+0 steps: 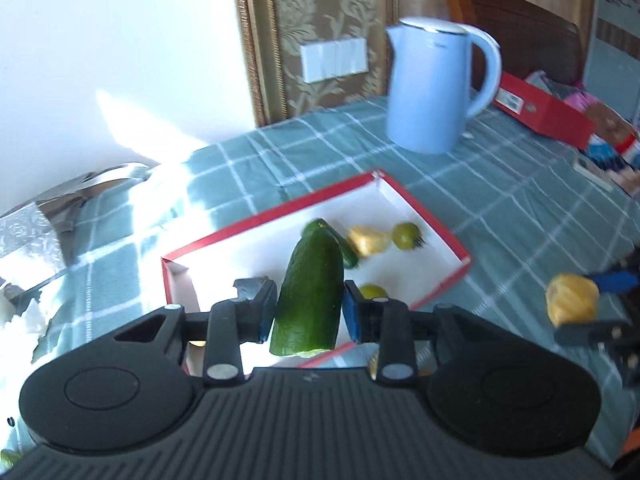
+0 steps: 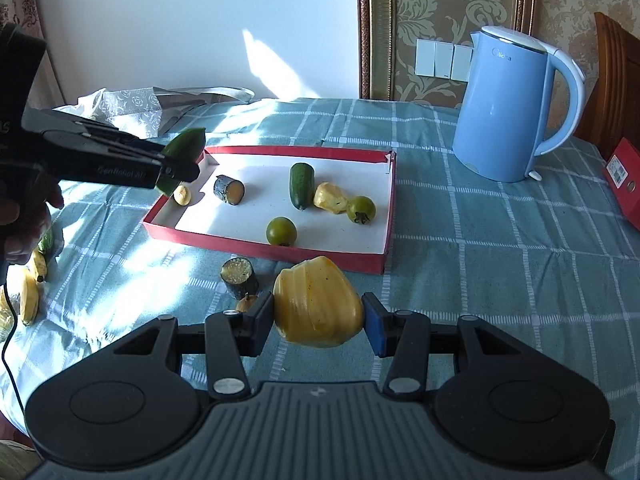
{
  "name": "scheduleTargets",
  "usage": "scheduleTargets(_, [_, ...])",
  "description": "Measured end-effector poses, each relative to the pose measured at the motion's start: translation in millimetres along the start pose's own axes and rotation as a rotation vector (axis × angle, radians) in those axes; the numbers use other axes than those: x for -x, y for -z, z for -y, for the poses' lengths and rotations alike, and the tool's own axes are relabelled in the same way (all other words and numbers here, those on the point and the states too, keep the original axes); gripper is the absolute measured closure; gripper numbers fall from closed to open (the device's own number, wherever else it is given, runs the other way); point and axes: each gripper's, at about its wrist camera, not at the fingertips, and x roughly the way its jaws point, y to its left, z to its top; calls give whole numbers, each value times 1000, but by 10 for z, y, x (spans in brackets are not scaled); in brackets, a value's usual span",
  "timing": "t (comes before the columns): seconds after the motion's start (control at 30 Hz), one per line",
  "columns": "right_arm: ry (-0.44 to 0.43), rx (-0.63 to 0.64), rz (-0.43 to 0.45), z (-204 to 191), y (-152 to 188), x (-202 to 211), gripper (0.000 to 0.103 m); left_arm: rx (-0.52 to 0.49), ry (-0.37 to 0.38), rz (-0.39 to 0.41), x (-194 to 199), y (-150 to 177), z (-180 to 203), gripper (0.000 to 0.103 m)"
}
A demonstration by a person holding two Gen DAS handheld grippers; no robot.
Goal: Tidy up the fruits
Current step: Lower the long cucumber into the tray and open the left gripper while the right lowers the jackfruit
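Observation:
My left gripper (image 1: 309,310) is shut on a cut green cucumber piece (image 1: 310,300) and holds it above the left end of the red-rimmed white tray (image 1: 448,236); it also shows in the right wrist view (image 2: 178,168). My right gripper (image 2: 319,316) is shut on a yellow jackfruit piece (image 2: 318,307), held above the tablecloth in front of the tray (image 2: 264,250). In the tray lie a cucumber (image 2: 301,185), a yellow piece (image 2: 330,198), two green tomatoes (image 2: 281,231), a dark cut chunk (image 2: 229,189) and a small yellow piece (image 2: 182,195).
A blue kettle (image 2: 508,108) stands at the back right. A dark cut chunk (image 2: 239,278) lies in front of the tray. Bananas (image 2: 30,292) lie at the left. A red box (image 2: 624,184) is at the right edge. Silver wrapping (image 2: 136,104) lies at the back left.

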Motion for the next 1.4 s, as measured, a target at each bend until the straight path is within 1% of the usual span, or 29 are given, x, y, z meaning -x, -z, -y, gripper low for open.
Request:
scheduleTargets(0.07, [-6, 6, 4, -22, -19, 3, 56, 54, -48, -1, -113, -119, -67, 72])
scheduleTargets(0.13, [-9, 11, 6, -37, -27, 8, 56, 81, -95, -18, -277, -192, -95, 72])
scheduleTargets(0.27, [-12, 11, 13, -48, -39, 34, 56, 104, -148, -47, -542, -218, -103, 72])
scheduleTargets(0.43, [-2, -1, 12, 0, -17, 63, 56, 141, -193, -82, -721, -157, -108, 72])
scheduleTargets(0.63, [9, -14, 10, 54, -3, 64, 56, 164, -209, -113, -830, -148, -123, 72])
scheduleTargets(0.8, [5, -9, 6, 36, -4, 50, 56, 185, -224, -123, -877, -152, -122, 71])
scheduleTargets(0.93, [3, -4, 3, 26, -7, 37, 56, 205, -221, -137, -926, -155, -139, 71])
scheduleTargets(1.4, [-2, 2, 5, 27, -24, 24, 56, 205, -239, -170, -1066, -142, -161, 71])
